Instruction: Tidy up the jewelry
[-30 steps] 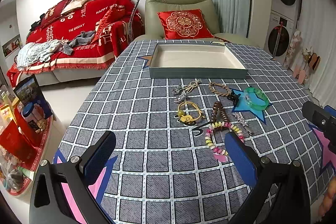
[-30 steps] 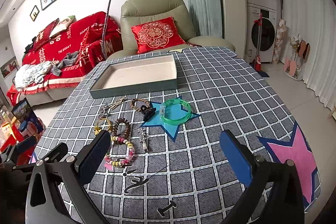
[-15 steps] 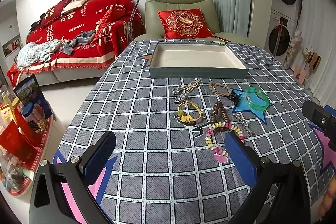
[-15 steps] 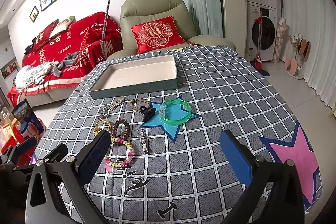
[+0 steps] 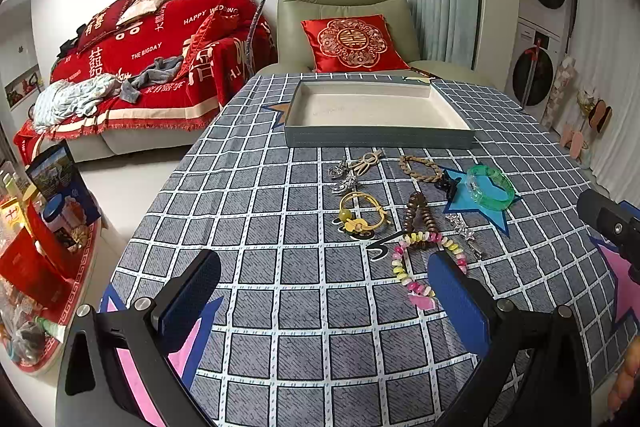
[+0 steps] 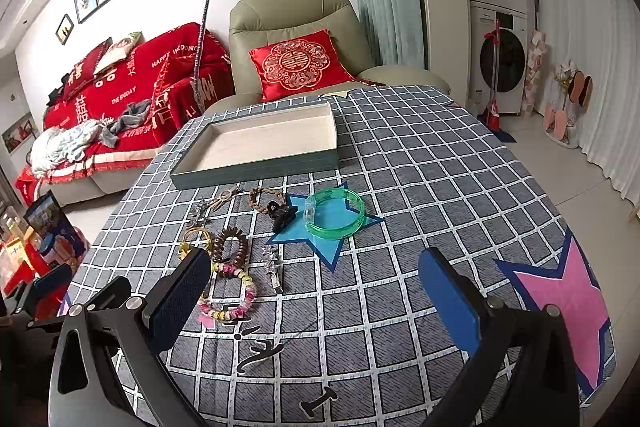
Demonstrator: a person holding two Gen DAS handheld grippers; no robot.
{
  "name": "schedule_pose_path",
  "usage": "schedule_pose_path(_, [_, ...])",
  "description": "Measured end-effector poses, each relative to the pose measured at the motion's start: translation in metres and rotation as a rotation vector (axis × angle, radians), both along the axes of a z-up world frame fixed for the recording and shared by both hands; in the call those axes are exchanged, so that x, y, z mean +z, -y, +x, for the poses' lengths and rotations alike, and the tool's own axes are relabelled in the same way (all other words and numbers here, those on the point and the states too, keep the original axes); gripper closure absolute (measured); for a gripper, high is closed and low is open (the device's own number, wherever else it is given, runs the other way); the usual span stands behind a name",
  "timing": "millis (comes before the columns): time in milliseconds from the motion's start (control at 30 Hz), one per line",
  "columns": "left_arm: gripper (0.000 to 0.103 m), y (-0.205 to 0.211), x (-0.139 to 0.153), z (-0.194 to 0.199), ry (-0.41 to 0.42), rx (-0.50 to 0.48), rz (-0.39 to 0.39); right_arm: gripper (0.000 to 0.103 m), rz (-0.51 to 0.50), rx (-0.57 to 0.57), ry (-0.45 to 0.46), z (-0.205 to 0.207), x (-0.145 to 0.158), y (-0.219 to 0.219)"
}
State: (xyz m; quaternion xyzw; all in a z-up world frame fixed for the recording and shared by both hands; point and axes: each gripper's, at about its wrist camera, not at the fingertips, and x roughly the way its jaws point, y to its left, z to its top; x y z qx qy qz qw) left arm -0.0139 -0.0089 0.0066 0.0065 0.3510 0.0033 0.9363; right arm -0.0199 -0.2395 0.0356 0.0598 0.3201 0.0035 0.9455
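Both of your claws are hanging over the near edge of the counter (image 5: pixel 280 307) with nothing in them: the left claw (image 5: pixel 324 291) is spread wide, blue pads well apart, and the right claw (image 6: pixel 314 287) is just as wide open. All the jewelry is loose on the checked cloth, none of it in the tray (image 5: pixel 378 139), which sits at the far side in front of the armchair (image 5: pixel 344 7) with its pale lining bare. From your left camera, the bead bracelet (image 5: pixel 424 259) in pastel colours lies just ahead of the right-hand pad, partly hidden behind it, and it touches the brown bracelet (image 5: pixel 420 213) just beyond. Left of those is the yellow bangle (image 5: pixel 362 215), and further back a silver-and-gold clump (image 5: pixel 354 171) I can't really make out. The braided bracelet (image 5: pixel 420 169) lies near the tray's front wall, with a black clip (image 5: pixel 450 185) touching its right end. The green bangle (image 5: pixel 490 187) lies on a blue star print, just right of the clip, and a silver piece (image 5: pixel 464 231) lies nearer you from there. In your right camera the green bangle (image 6: pixel 335 213) is straight ahead between the pads but well beyond them, and the bead bracelet (image 6: pixel 232 291) lies just beside the left-hand pad.
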Motion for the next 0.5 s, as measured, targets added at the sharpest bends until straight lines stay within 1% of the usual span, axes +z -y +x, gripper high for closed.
schedule_pose_path(500, [0.0,-0.0018,-0.0045,0.0014,-0.007,0.003,0.004,0.0,0.004,0.0,-0.005,0.0006,-0.0005,0.0001])
